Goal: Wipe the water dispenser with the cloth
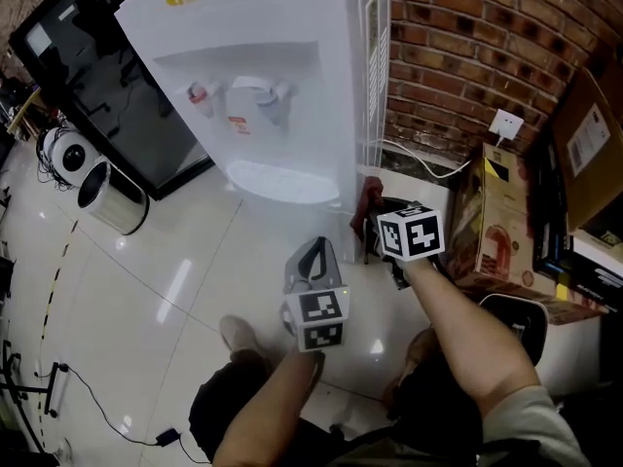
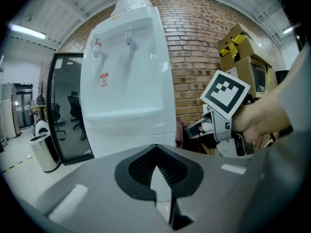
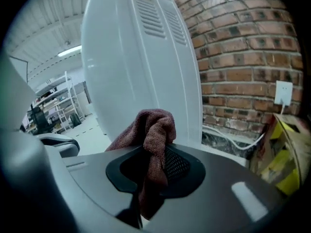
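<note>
One water dispenser (image 1: pixel 263 86), two taps on it (one red (image 1: pixel 201 95), one pale blue (image 1: pixel 275 95)), one cloth (image 3: pixel 153 135), two grippers, one round bin (image 1: pixel 109 197), one wall socket (image 1: pixel 506 123).

The dispenser stands on a glossy white tiled floor (image 1: pixel 195 261) with its back to a red brick wall (image 1: pixel 467 37). A dark glass panel (image 1: pixel 107 76) is at its left and stacked cardboard boxes (image 1: pixel 496 212) at its right.

The dispenser is white with a recessed tap bay, a curved drip ledge below it and vent slots on its side panel.

The right gripper (image 3: pixel 150 169) is clenched on the dark red terry cloth, which bunches up above the jaws. The cloth is low beside the dispenser's right side panel, near the wall; contact cannot be judged.

The left gripper (image 2: pixel 156 171) has its jaws together with nothing between them and faces the dispenser's front.
</note>
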Available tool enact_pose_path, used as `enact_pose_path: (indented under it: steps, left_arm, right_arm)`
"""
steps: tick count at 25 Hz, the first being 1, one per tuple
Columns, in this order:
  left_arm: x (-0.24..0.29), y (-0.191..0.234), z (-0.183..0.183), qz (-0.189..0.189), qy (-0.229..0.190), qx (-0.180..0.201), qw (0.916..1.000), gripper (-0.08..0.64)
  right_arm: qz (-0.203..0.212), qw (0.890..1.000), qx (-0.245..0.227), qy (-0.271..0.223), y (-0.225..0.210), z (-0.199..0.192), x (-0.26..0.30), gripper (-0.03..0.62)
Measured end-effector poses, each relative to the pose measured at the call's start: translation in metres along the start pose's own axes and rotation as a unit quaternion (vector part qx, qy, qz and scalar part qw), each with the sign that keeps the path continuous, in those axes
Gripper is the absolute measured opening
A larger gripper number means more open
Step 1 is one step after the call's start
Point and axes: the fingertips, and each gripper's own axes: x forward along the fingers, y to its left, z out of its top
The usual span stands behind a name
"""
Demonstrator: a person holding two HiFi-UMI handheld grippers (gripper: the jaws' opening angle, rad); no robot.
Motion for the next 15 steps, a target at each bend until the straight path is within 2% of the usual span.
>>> enact_pose_path:
  steps: [4,11,13,15]
  left_arm:
    - [0.013,-0.005,-0.031,-0.017,0.036,0.010,0.9992,0.000]
    - [0.038,-0.022,-0.087,-0.051,0.107,0.006,0.9929,0.000]
    - [0.041,-0.031,-0.101,-0.065,0.125,0.011,0.9900,0.000]
    - [0.042,-0.041,-0.108,-0.082,0.135,0.020,0.9873,0.000]
  right_arm:
    - [-0.002,0.999,0.031,0.040,-0.008,-0.034,0.020,0.083]
    - [0.028,0.992,0.031,0.120,-0.007,-0.087,0.043,0.084]
    - [0.030,0.989,0.026,0.141,-0.006,-0.099,0.049,0.084]
    - [0.029,0.987,0.040,0.152,-0.009,-0.111,0.055,0.085]
